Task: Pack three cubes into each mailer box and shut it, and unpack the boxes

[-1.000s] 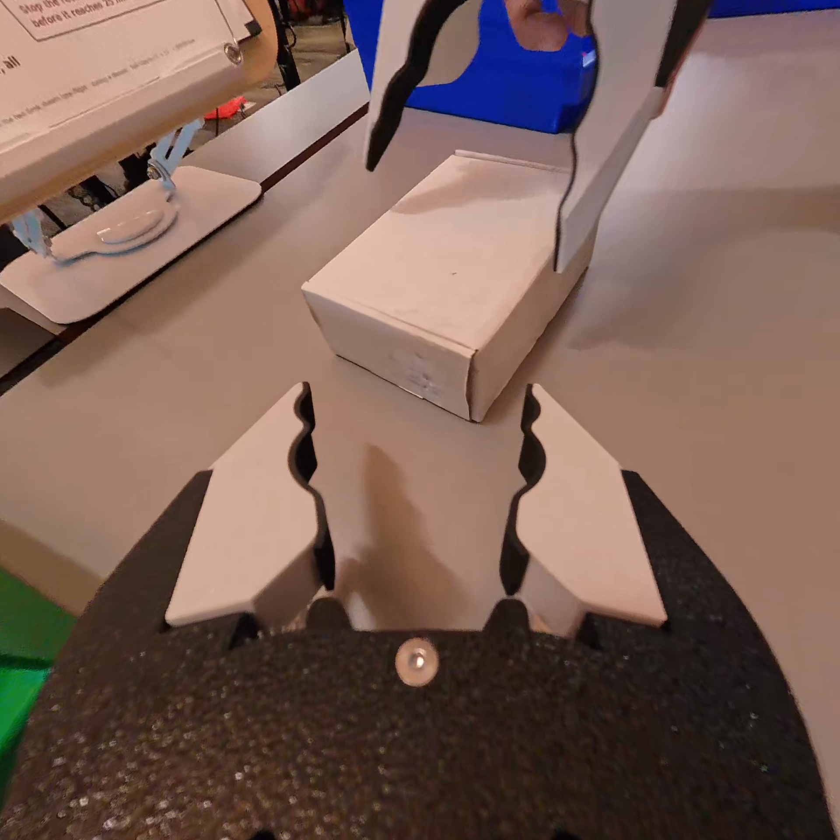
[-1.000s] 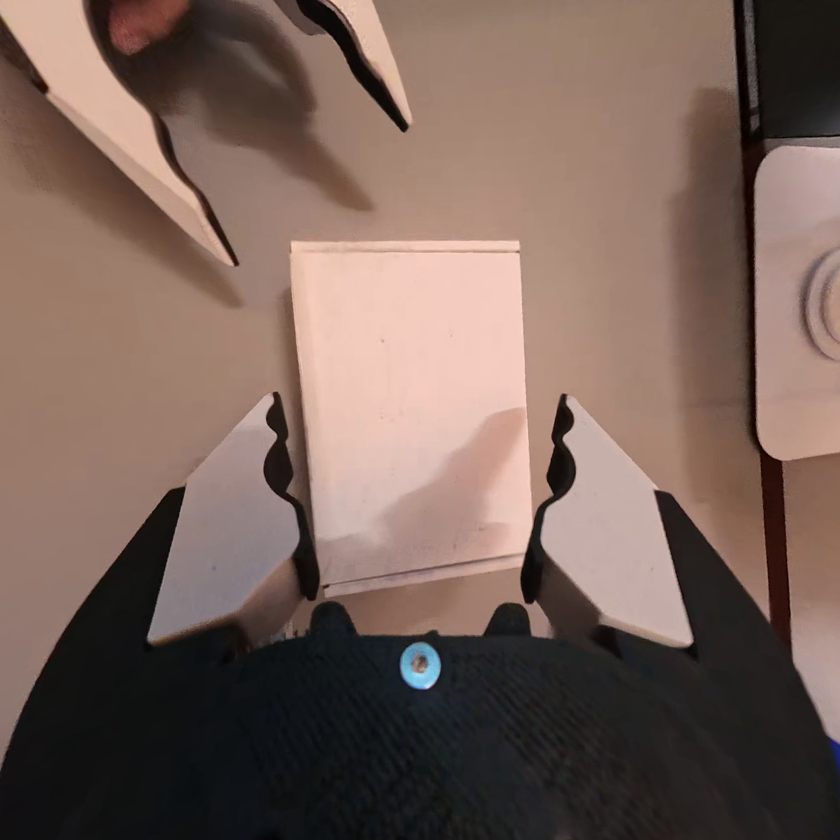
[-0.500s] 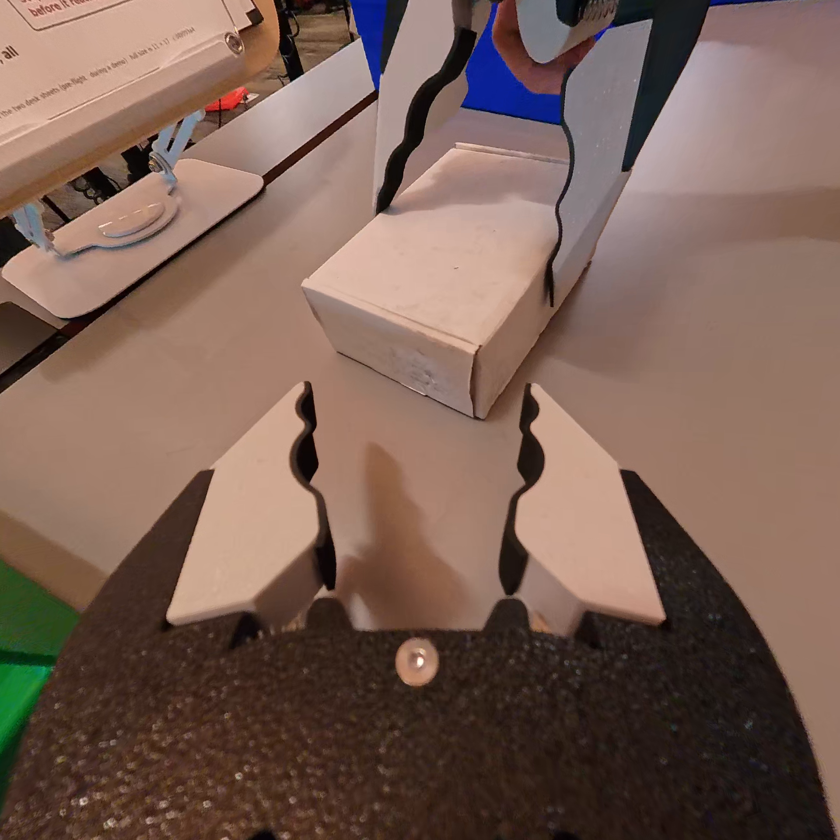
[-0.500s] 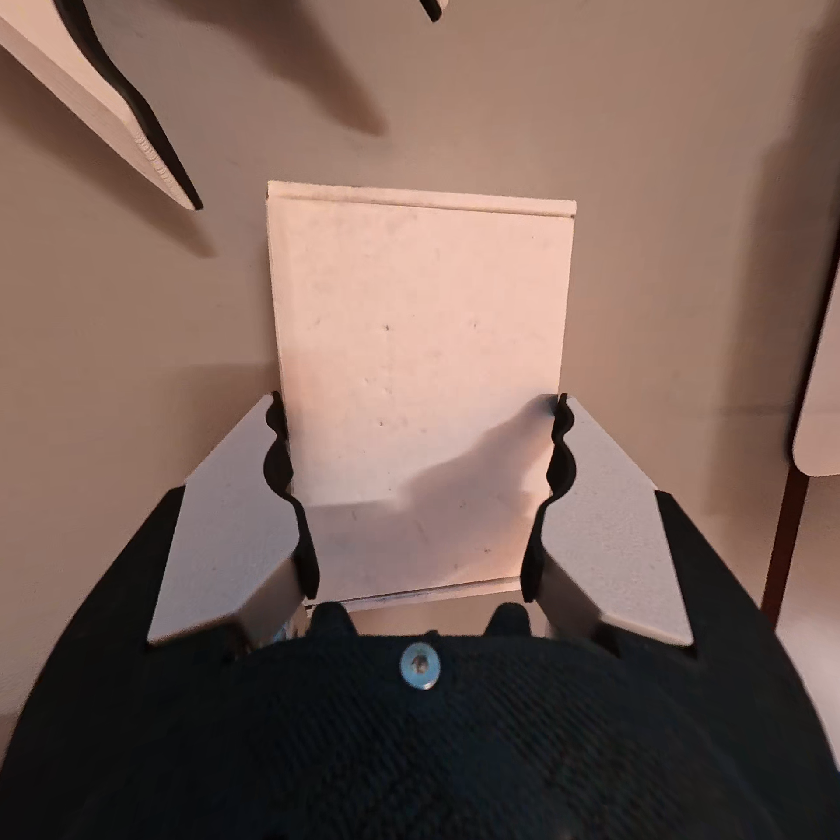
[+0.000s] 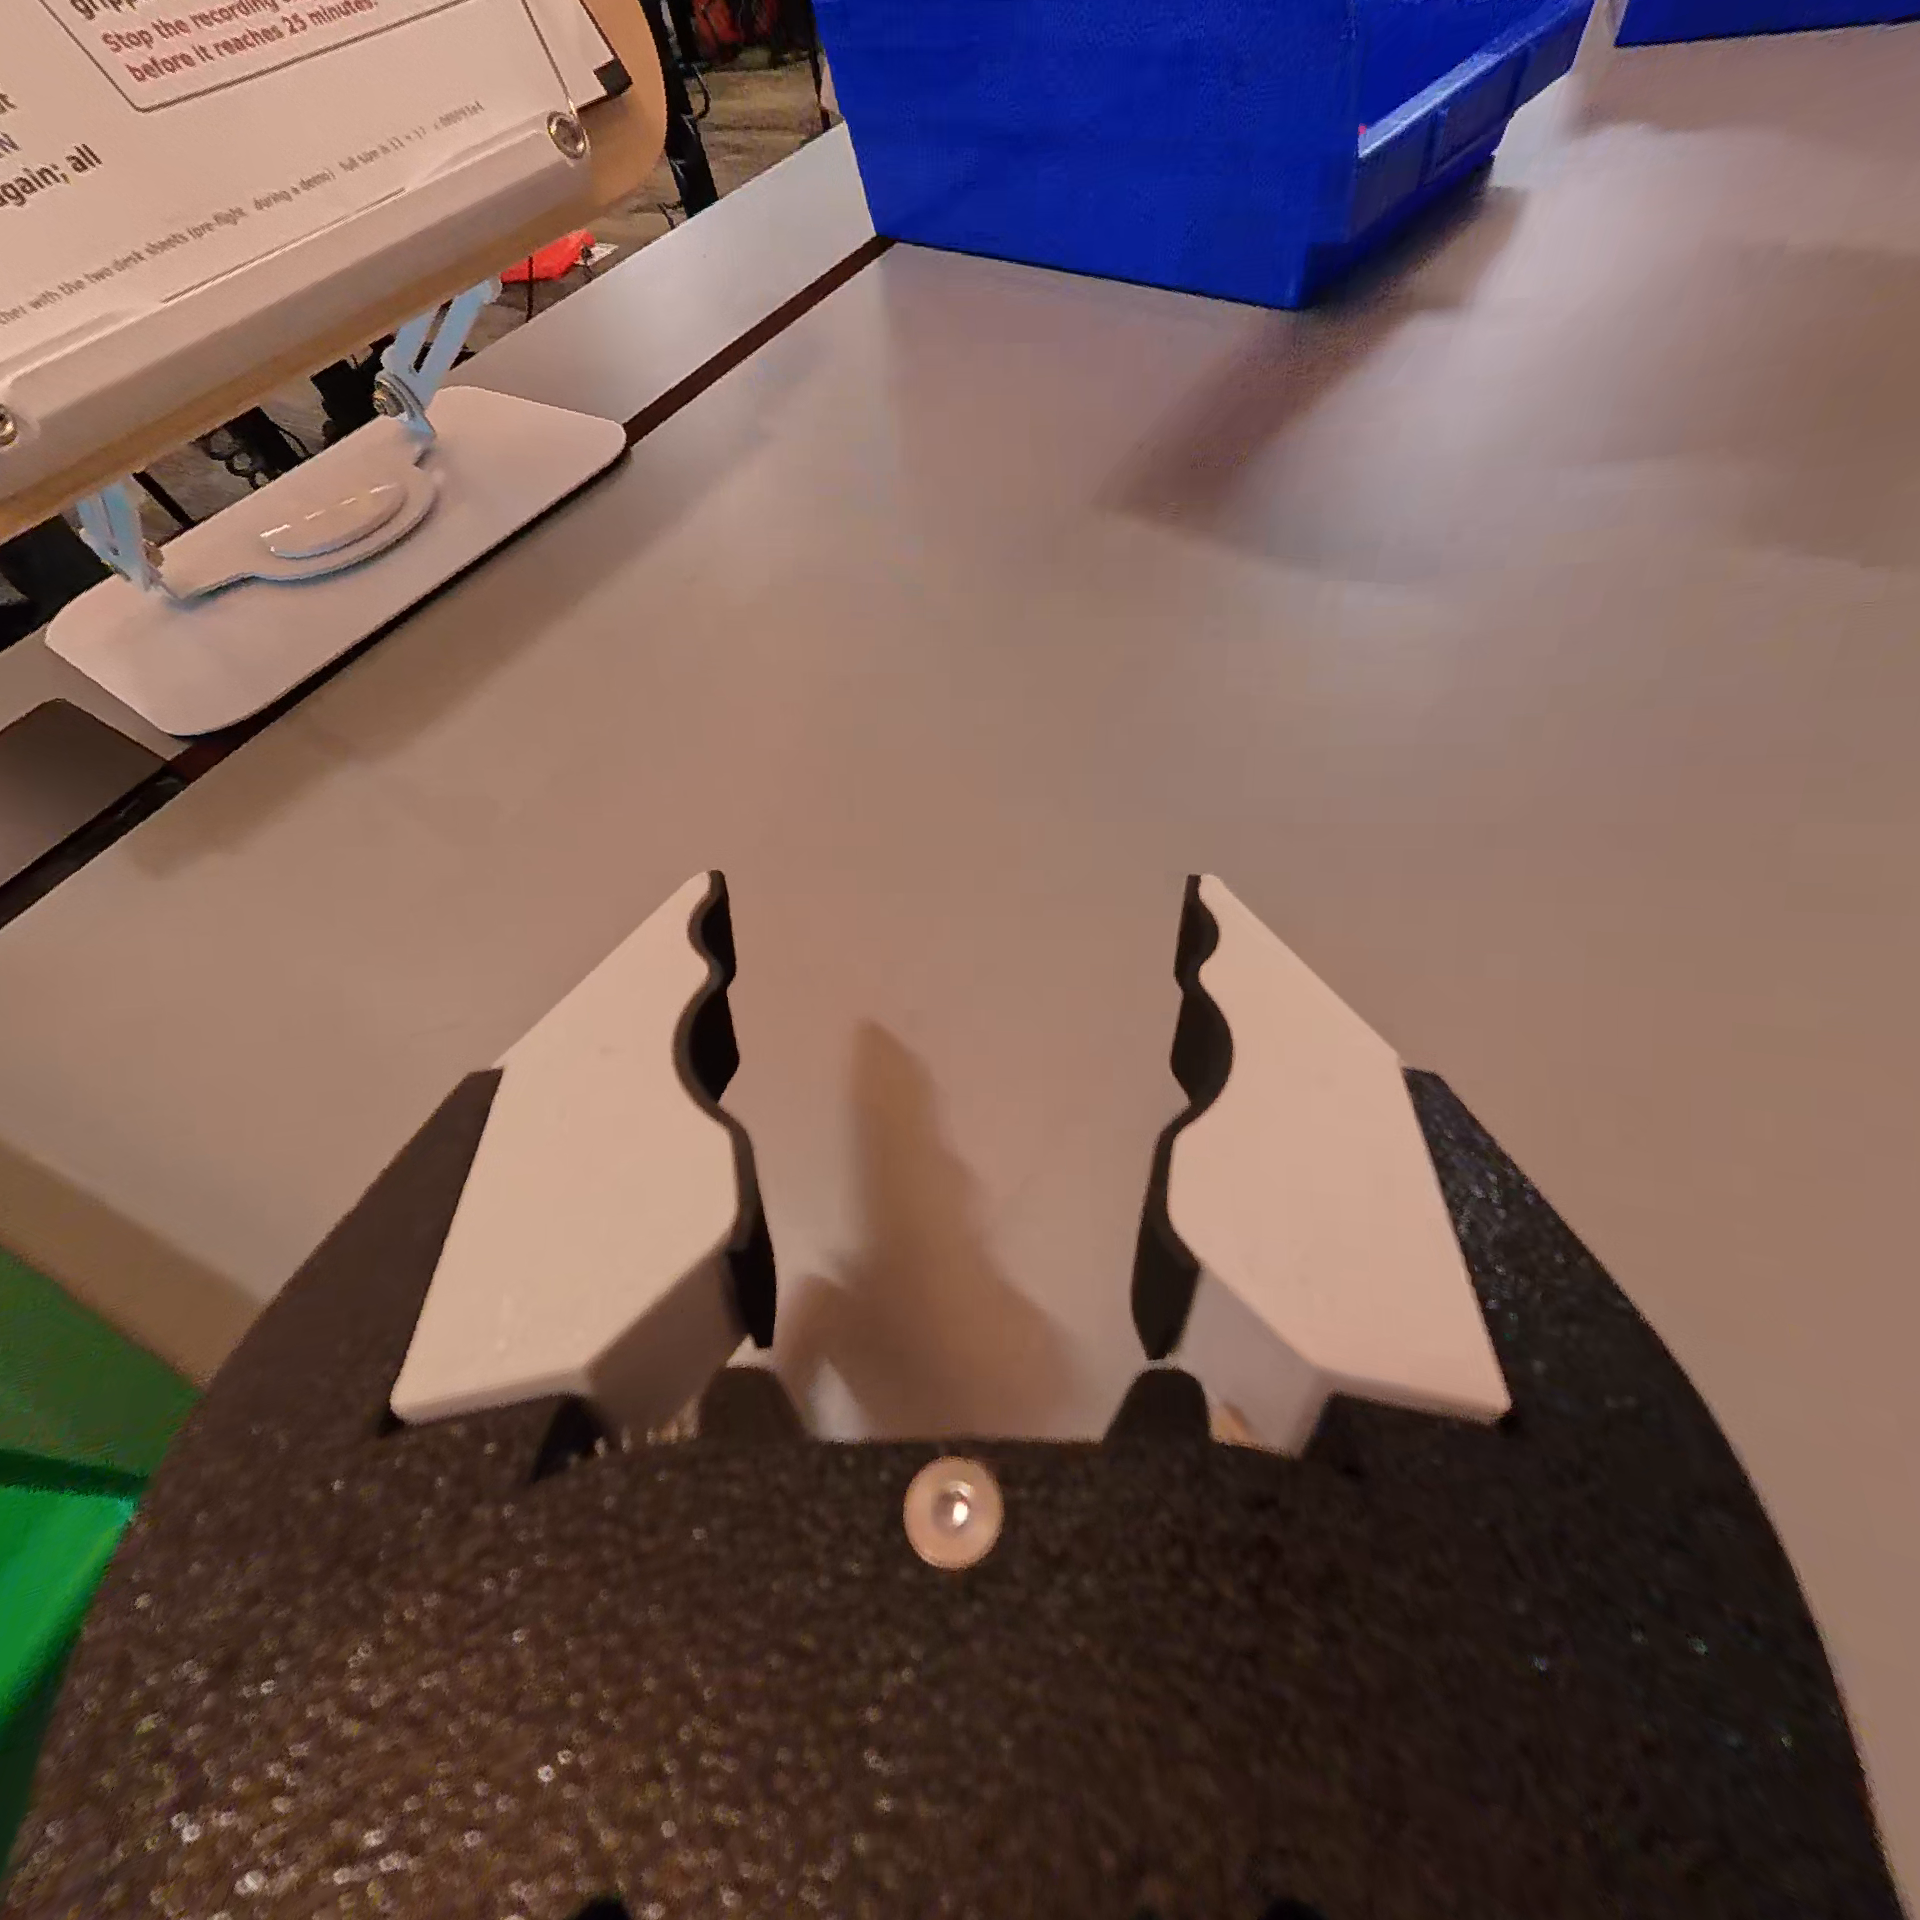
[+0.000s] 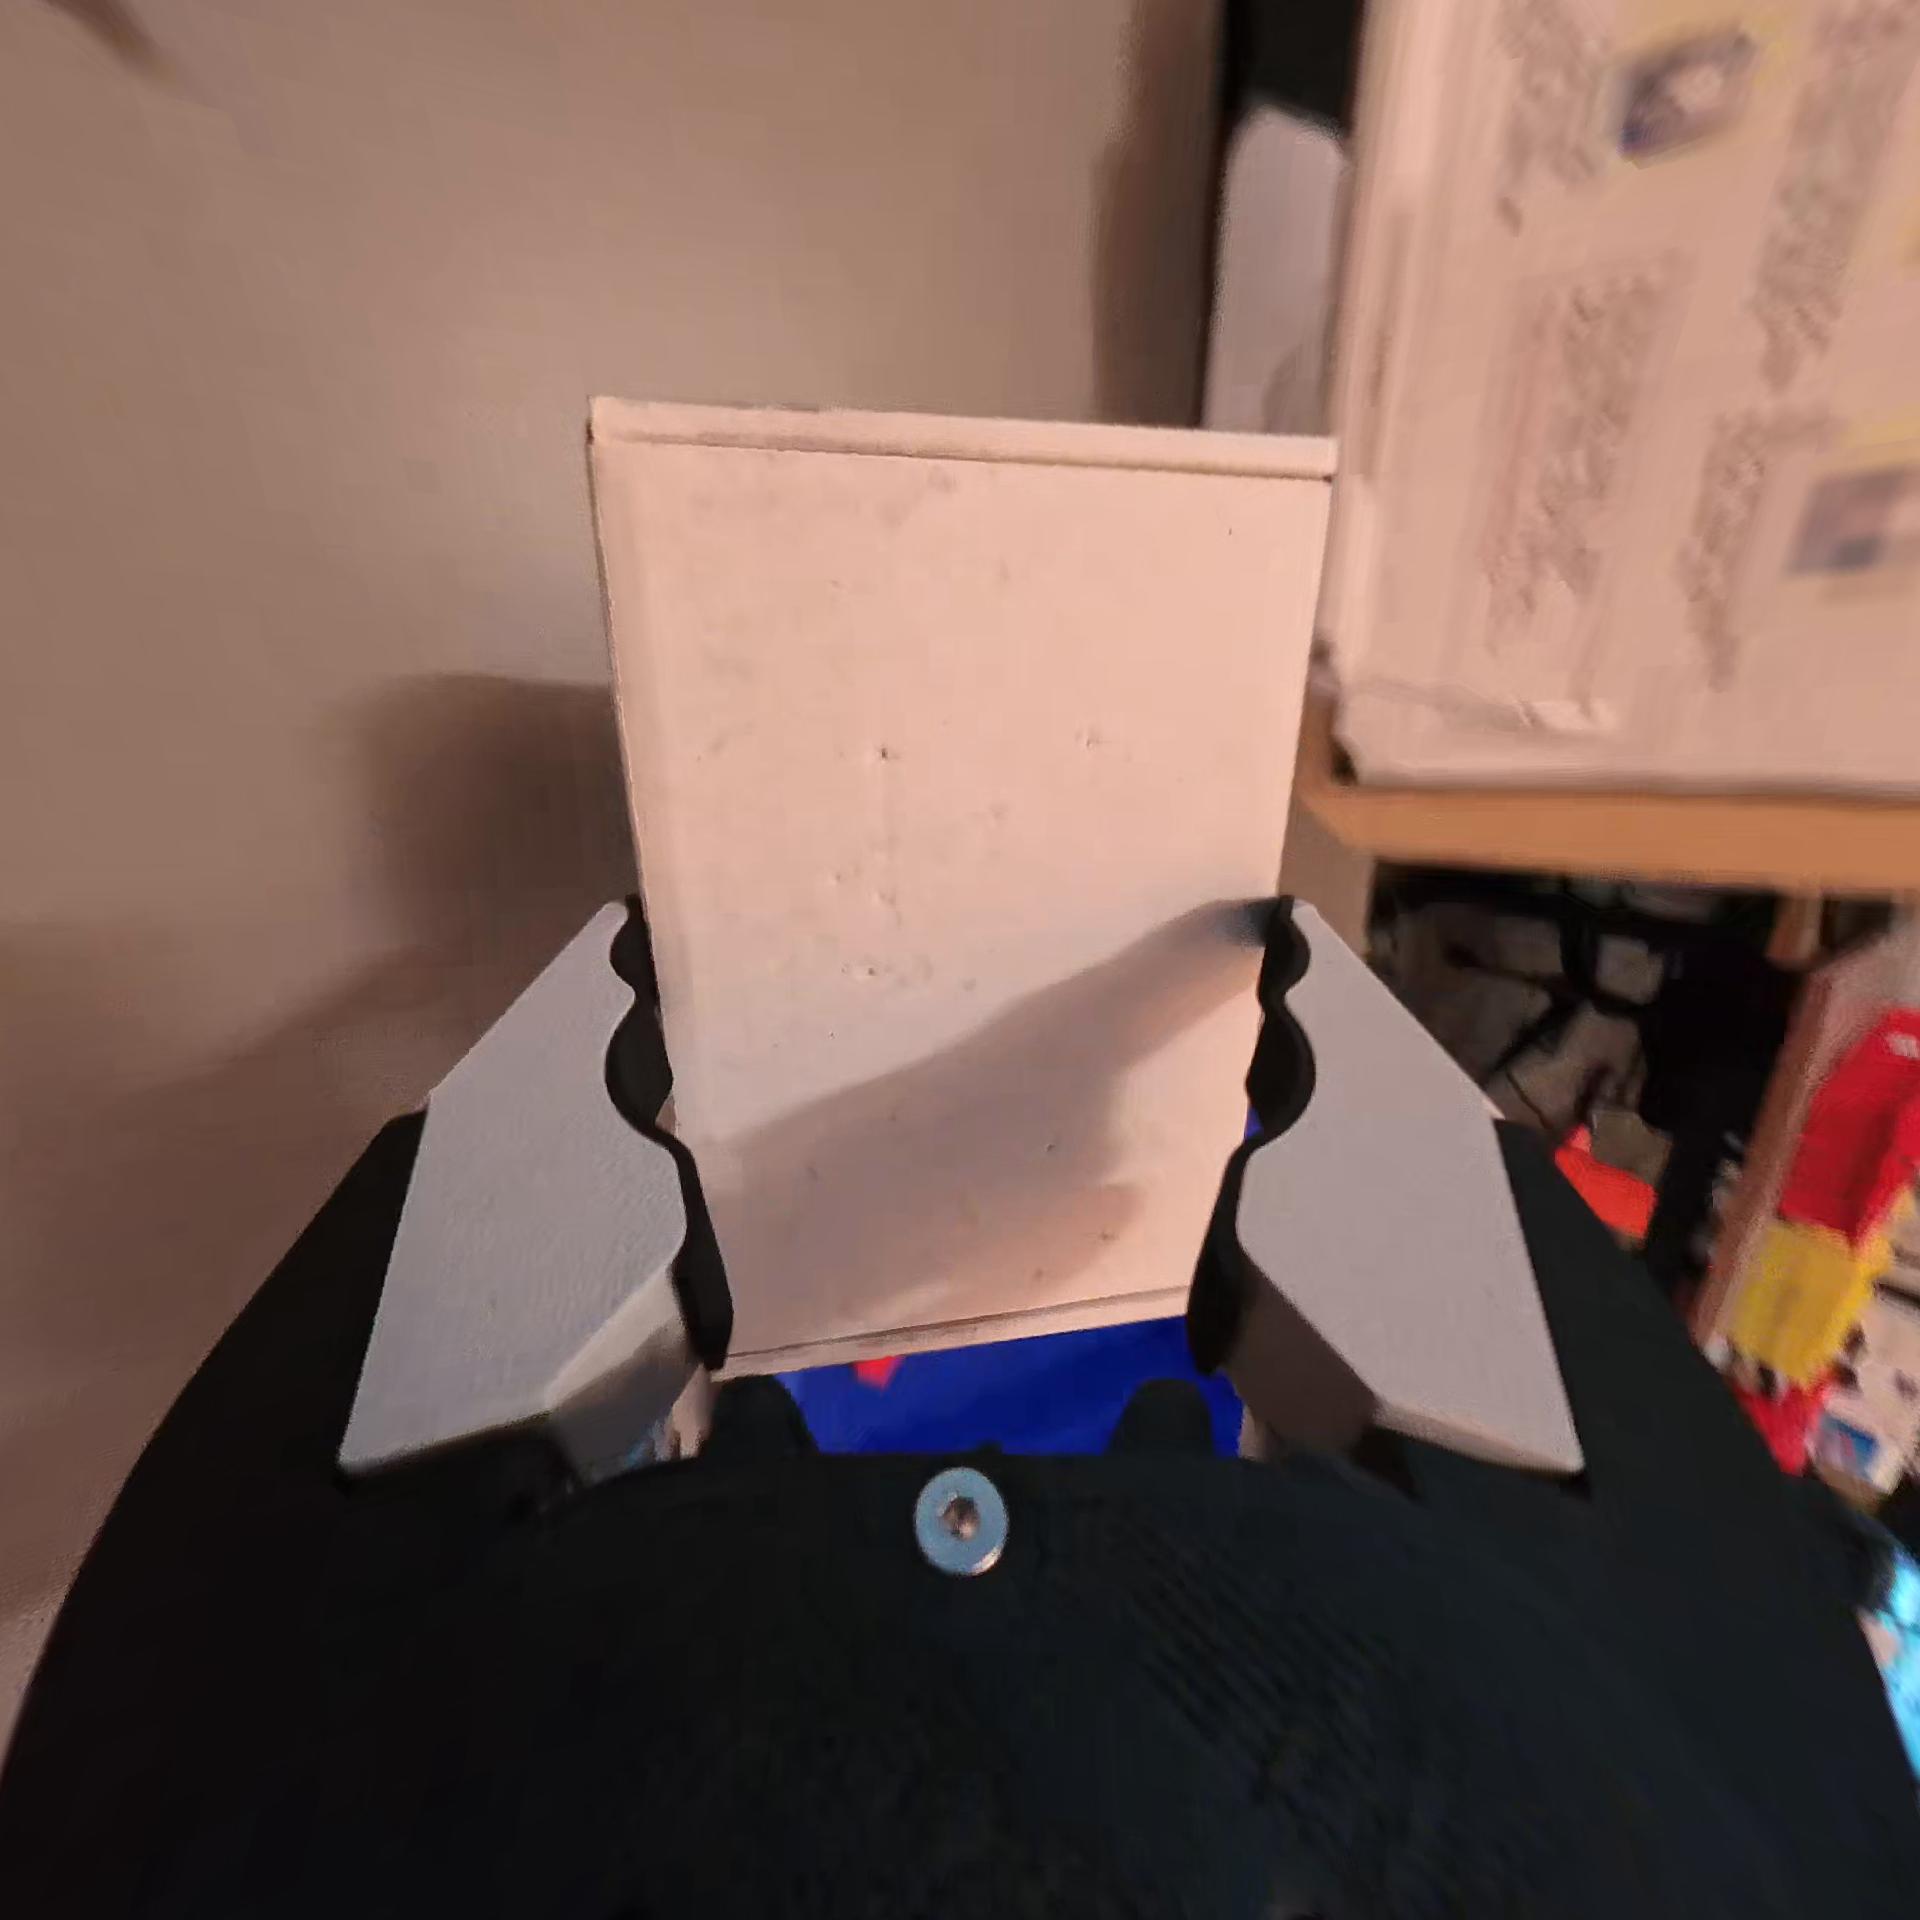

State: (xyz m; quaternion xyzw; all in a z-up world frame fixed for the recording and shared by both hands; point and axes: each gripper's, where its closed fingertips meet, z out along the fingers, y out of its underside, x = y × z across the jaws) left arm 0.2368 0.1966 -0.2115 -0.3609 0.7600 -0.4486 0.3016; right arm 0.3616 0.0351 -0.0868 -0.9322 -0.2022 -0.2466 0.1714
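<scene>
Right wrist view: my right gripper (image 6: 956,1132) pinched the closed white box (image 6: 961,831), lifted above the blue bin (image 6: 997,1392). Left gripper (image 5: 951,1122) hung spread, empty, near that bin (image 5: 1143,135). Cubes unseen; remaining work unclear.

A white printed instruction sheet (image 5: 260,135) stands on a stand; blurred printed pages (image 6: 1662,364) hang on a board

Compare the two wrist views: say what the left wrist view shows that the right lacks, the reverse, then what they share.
Only the left: the left gripper, open and empty over the grey table, and a white stand base.

Only the right: the right gripper shut on the closed white mailer box, lifted, with blurred shelves behind.

Both: a blue bin and a printed sheet.
</scene>
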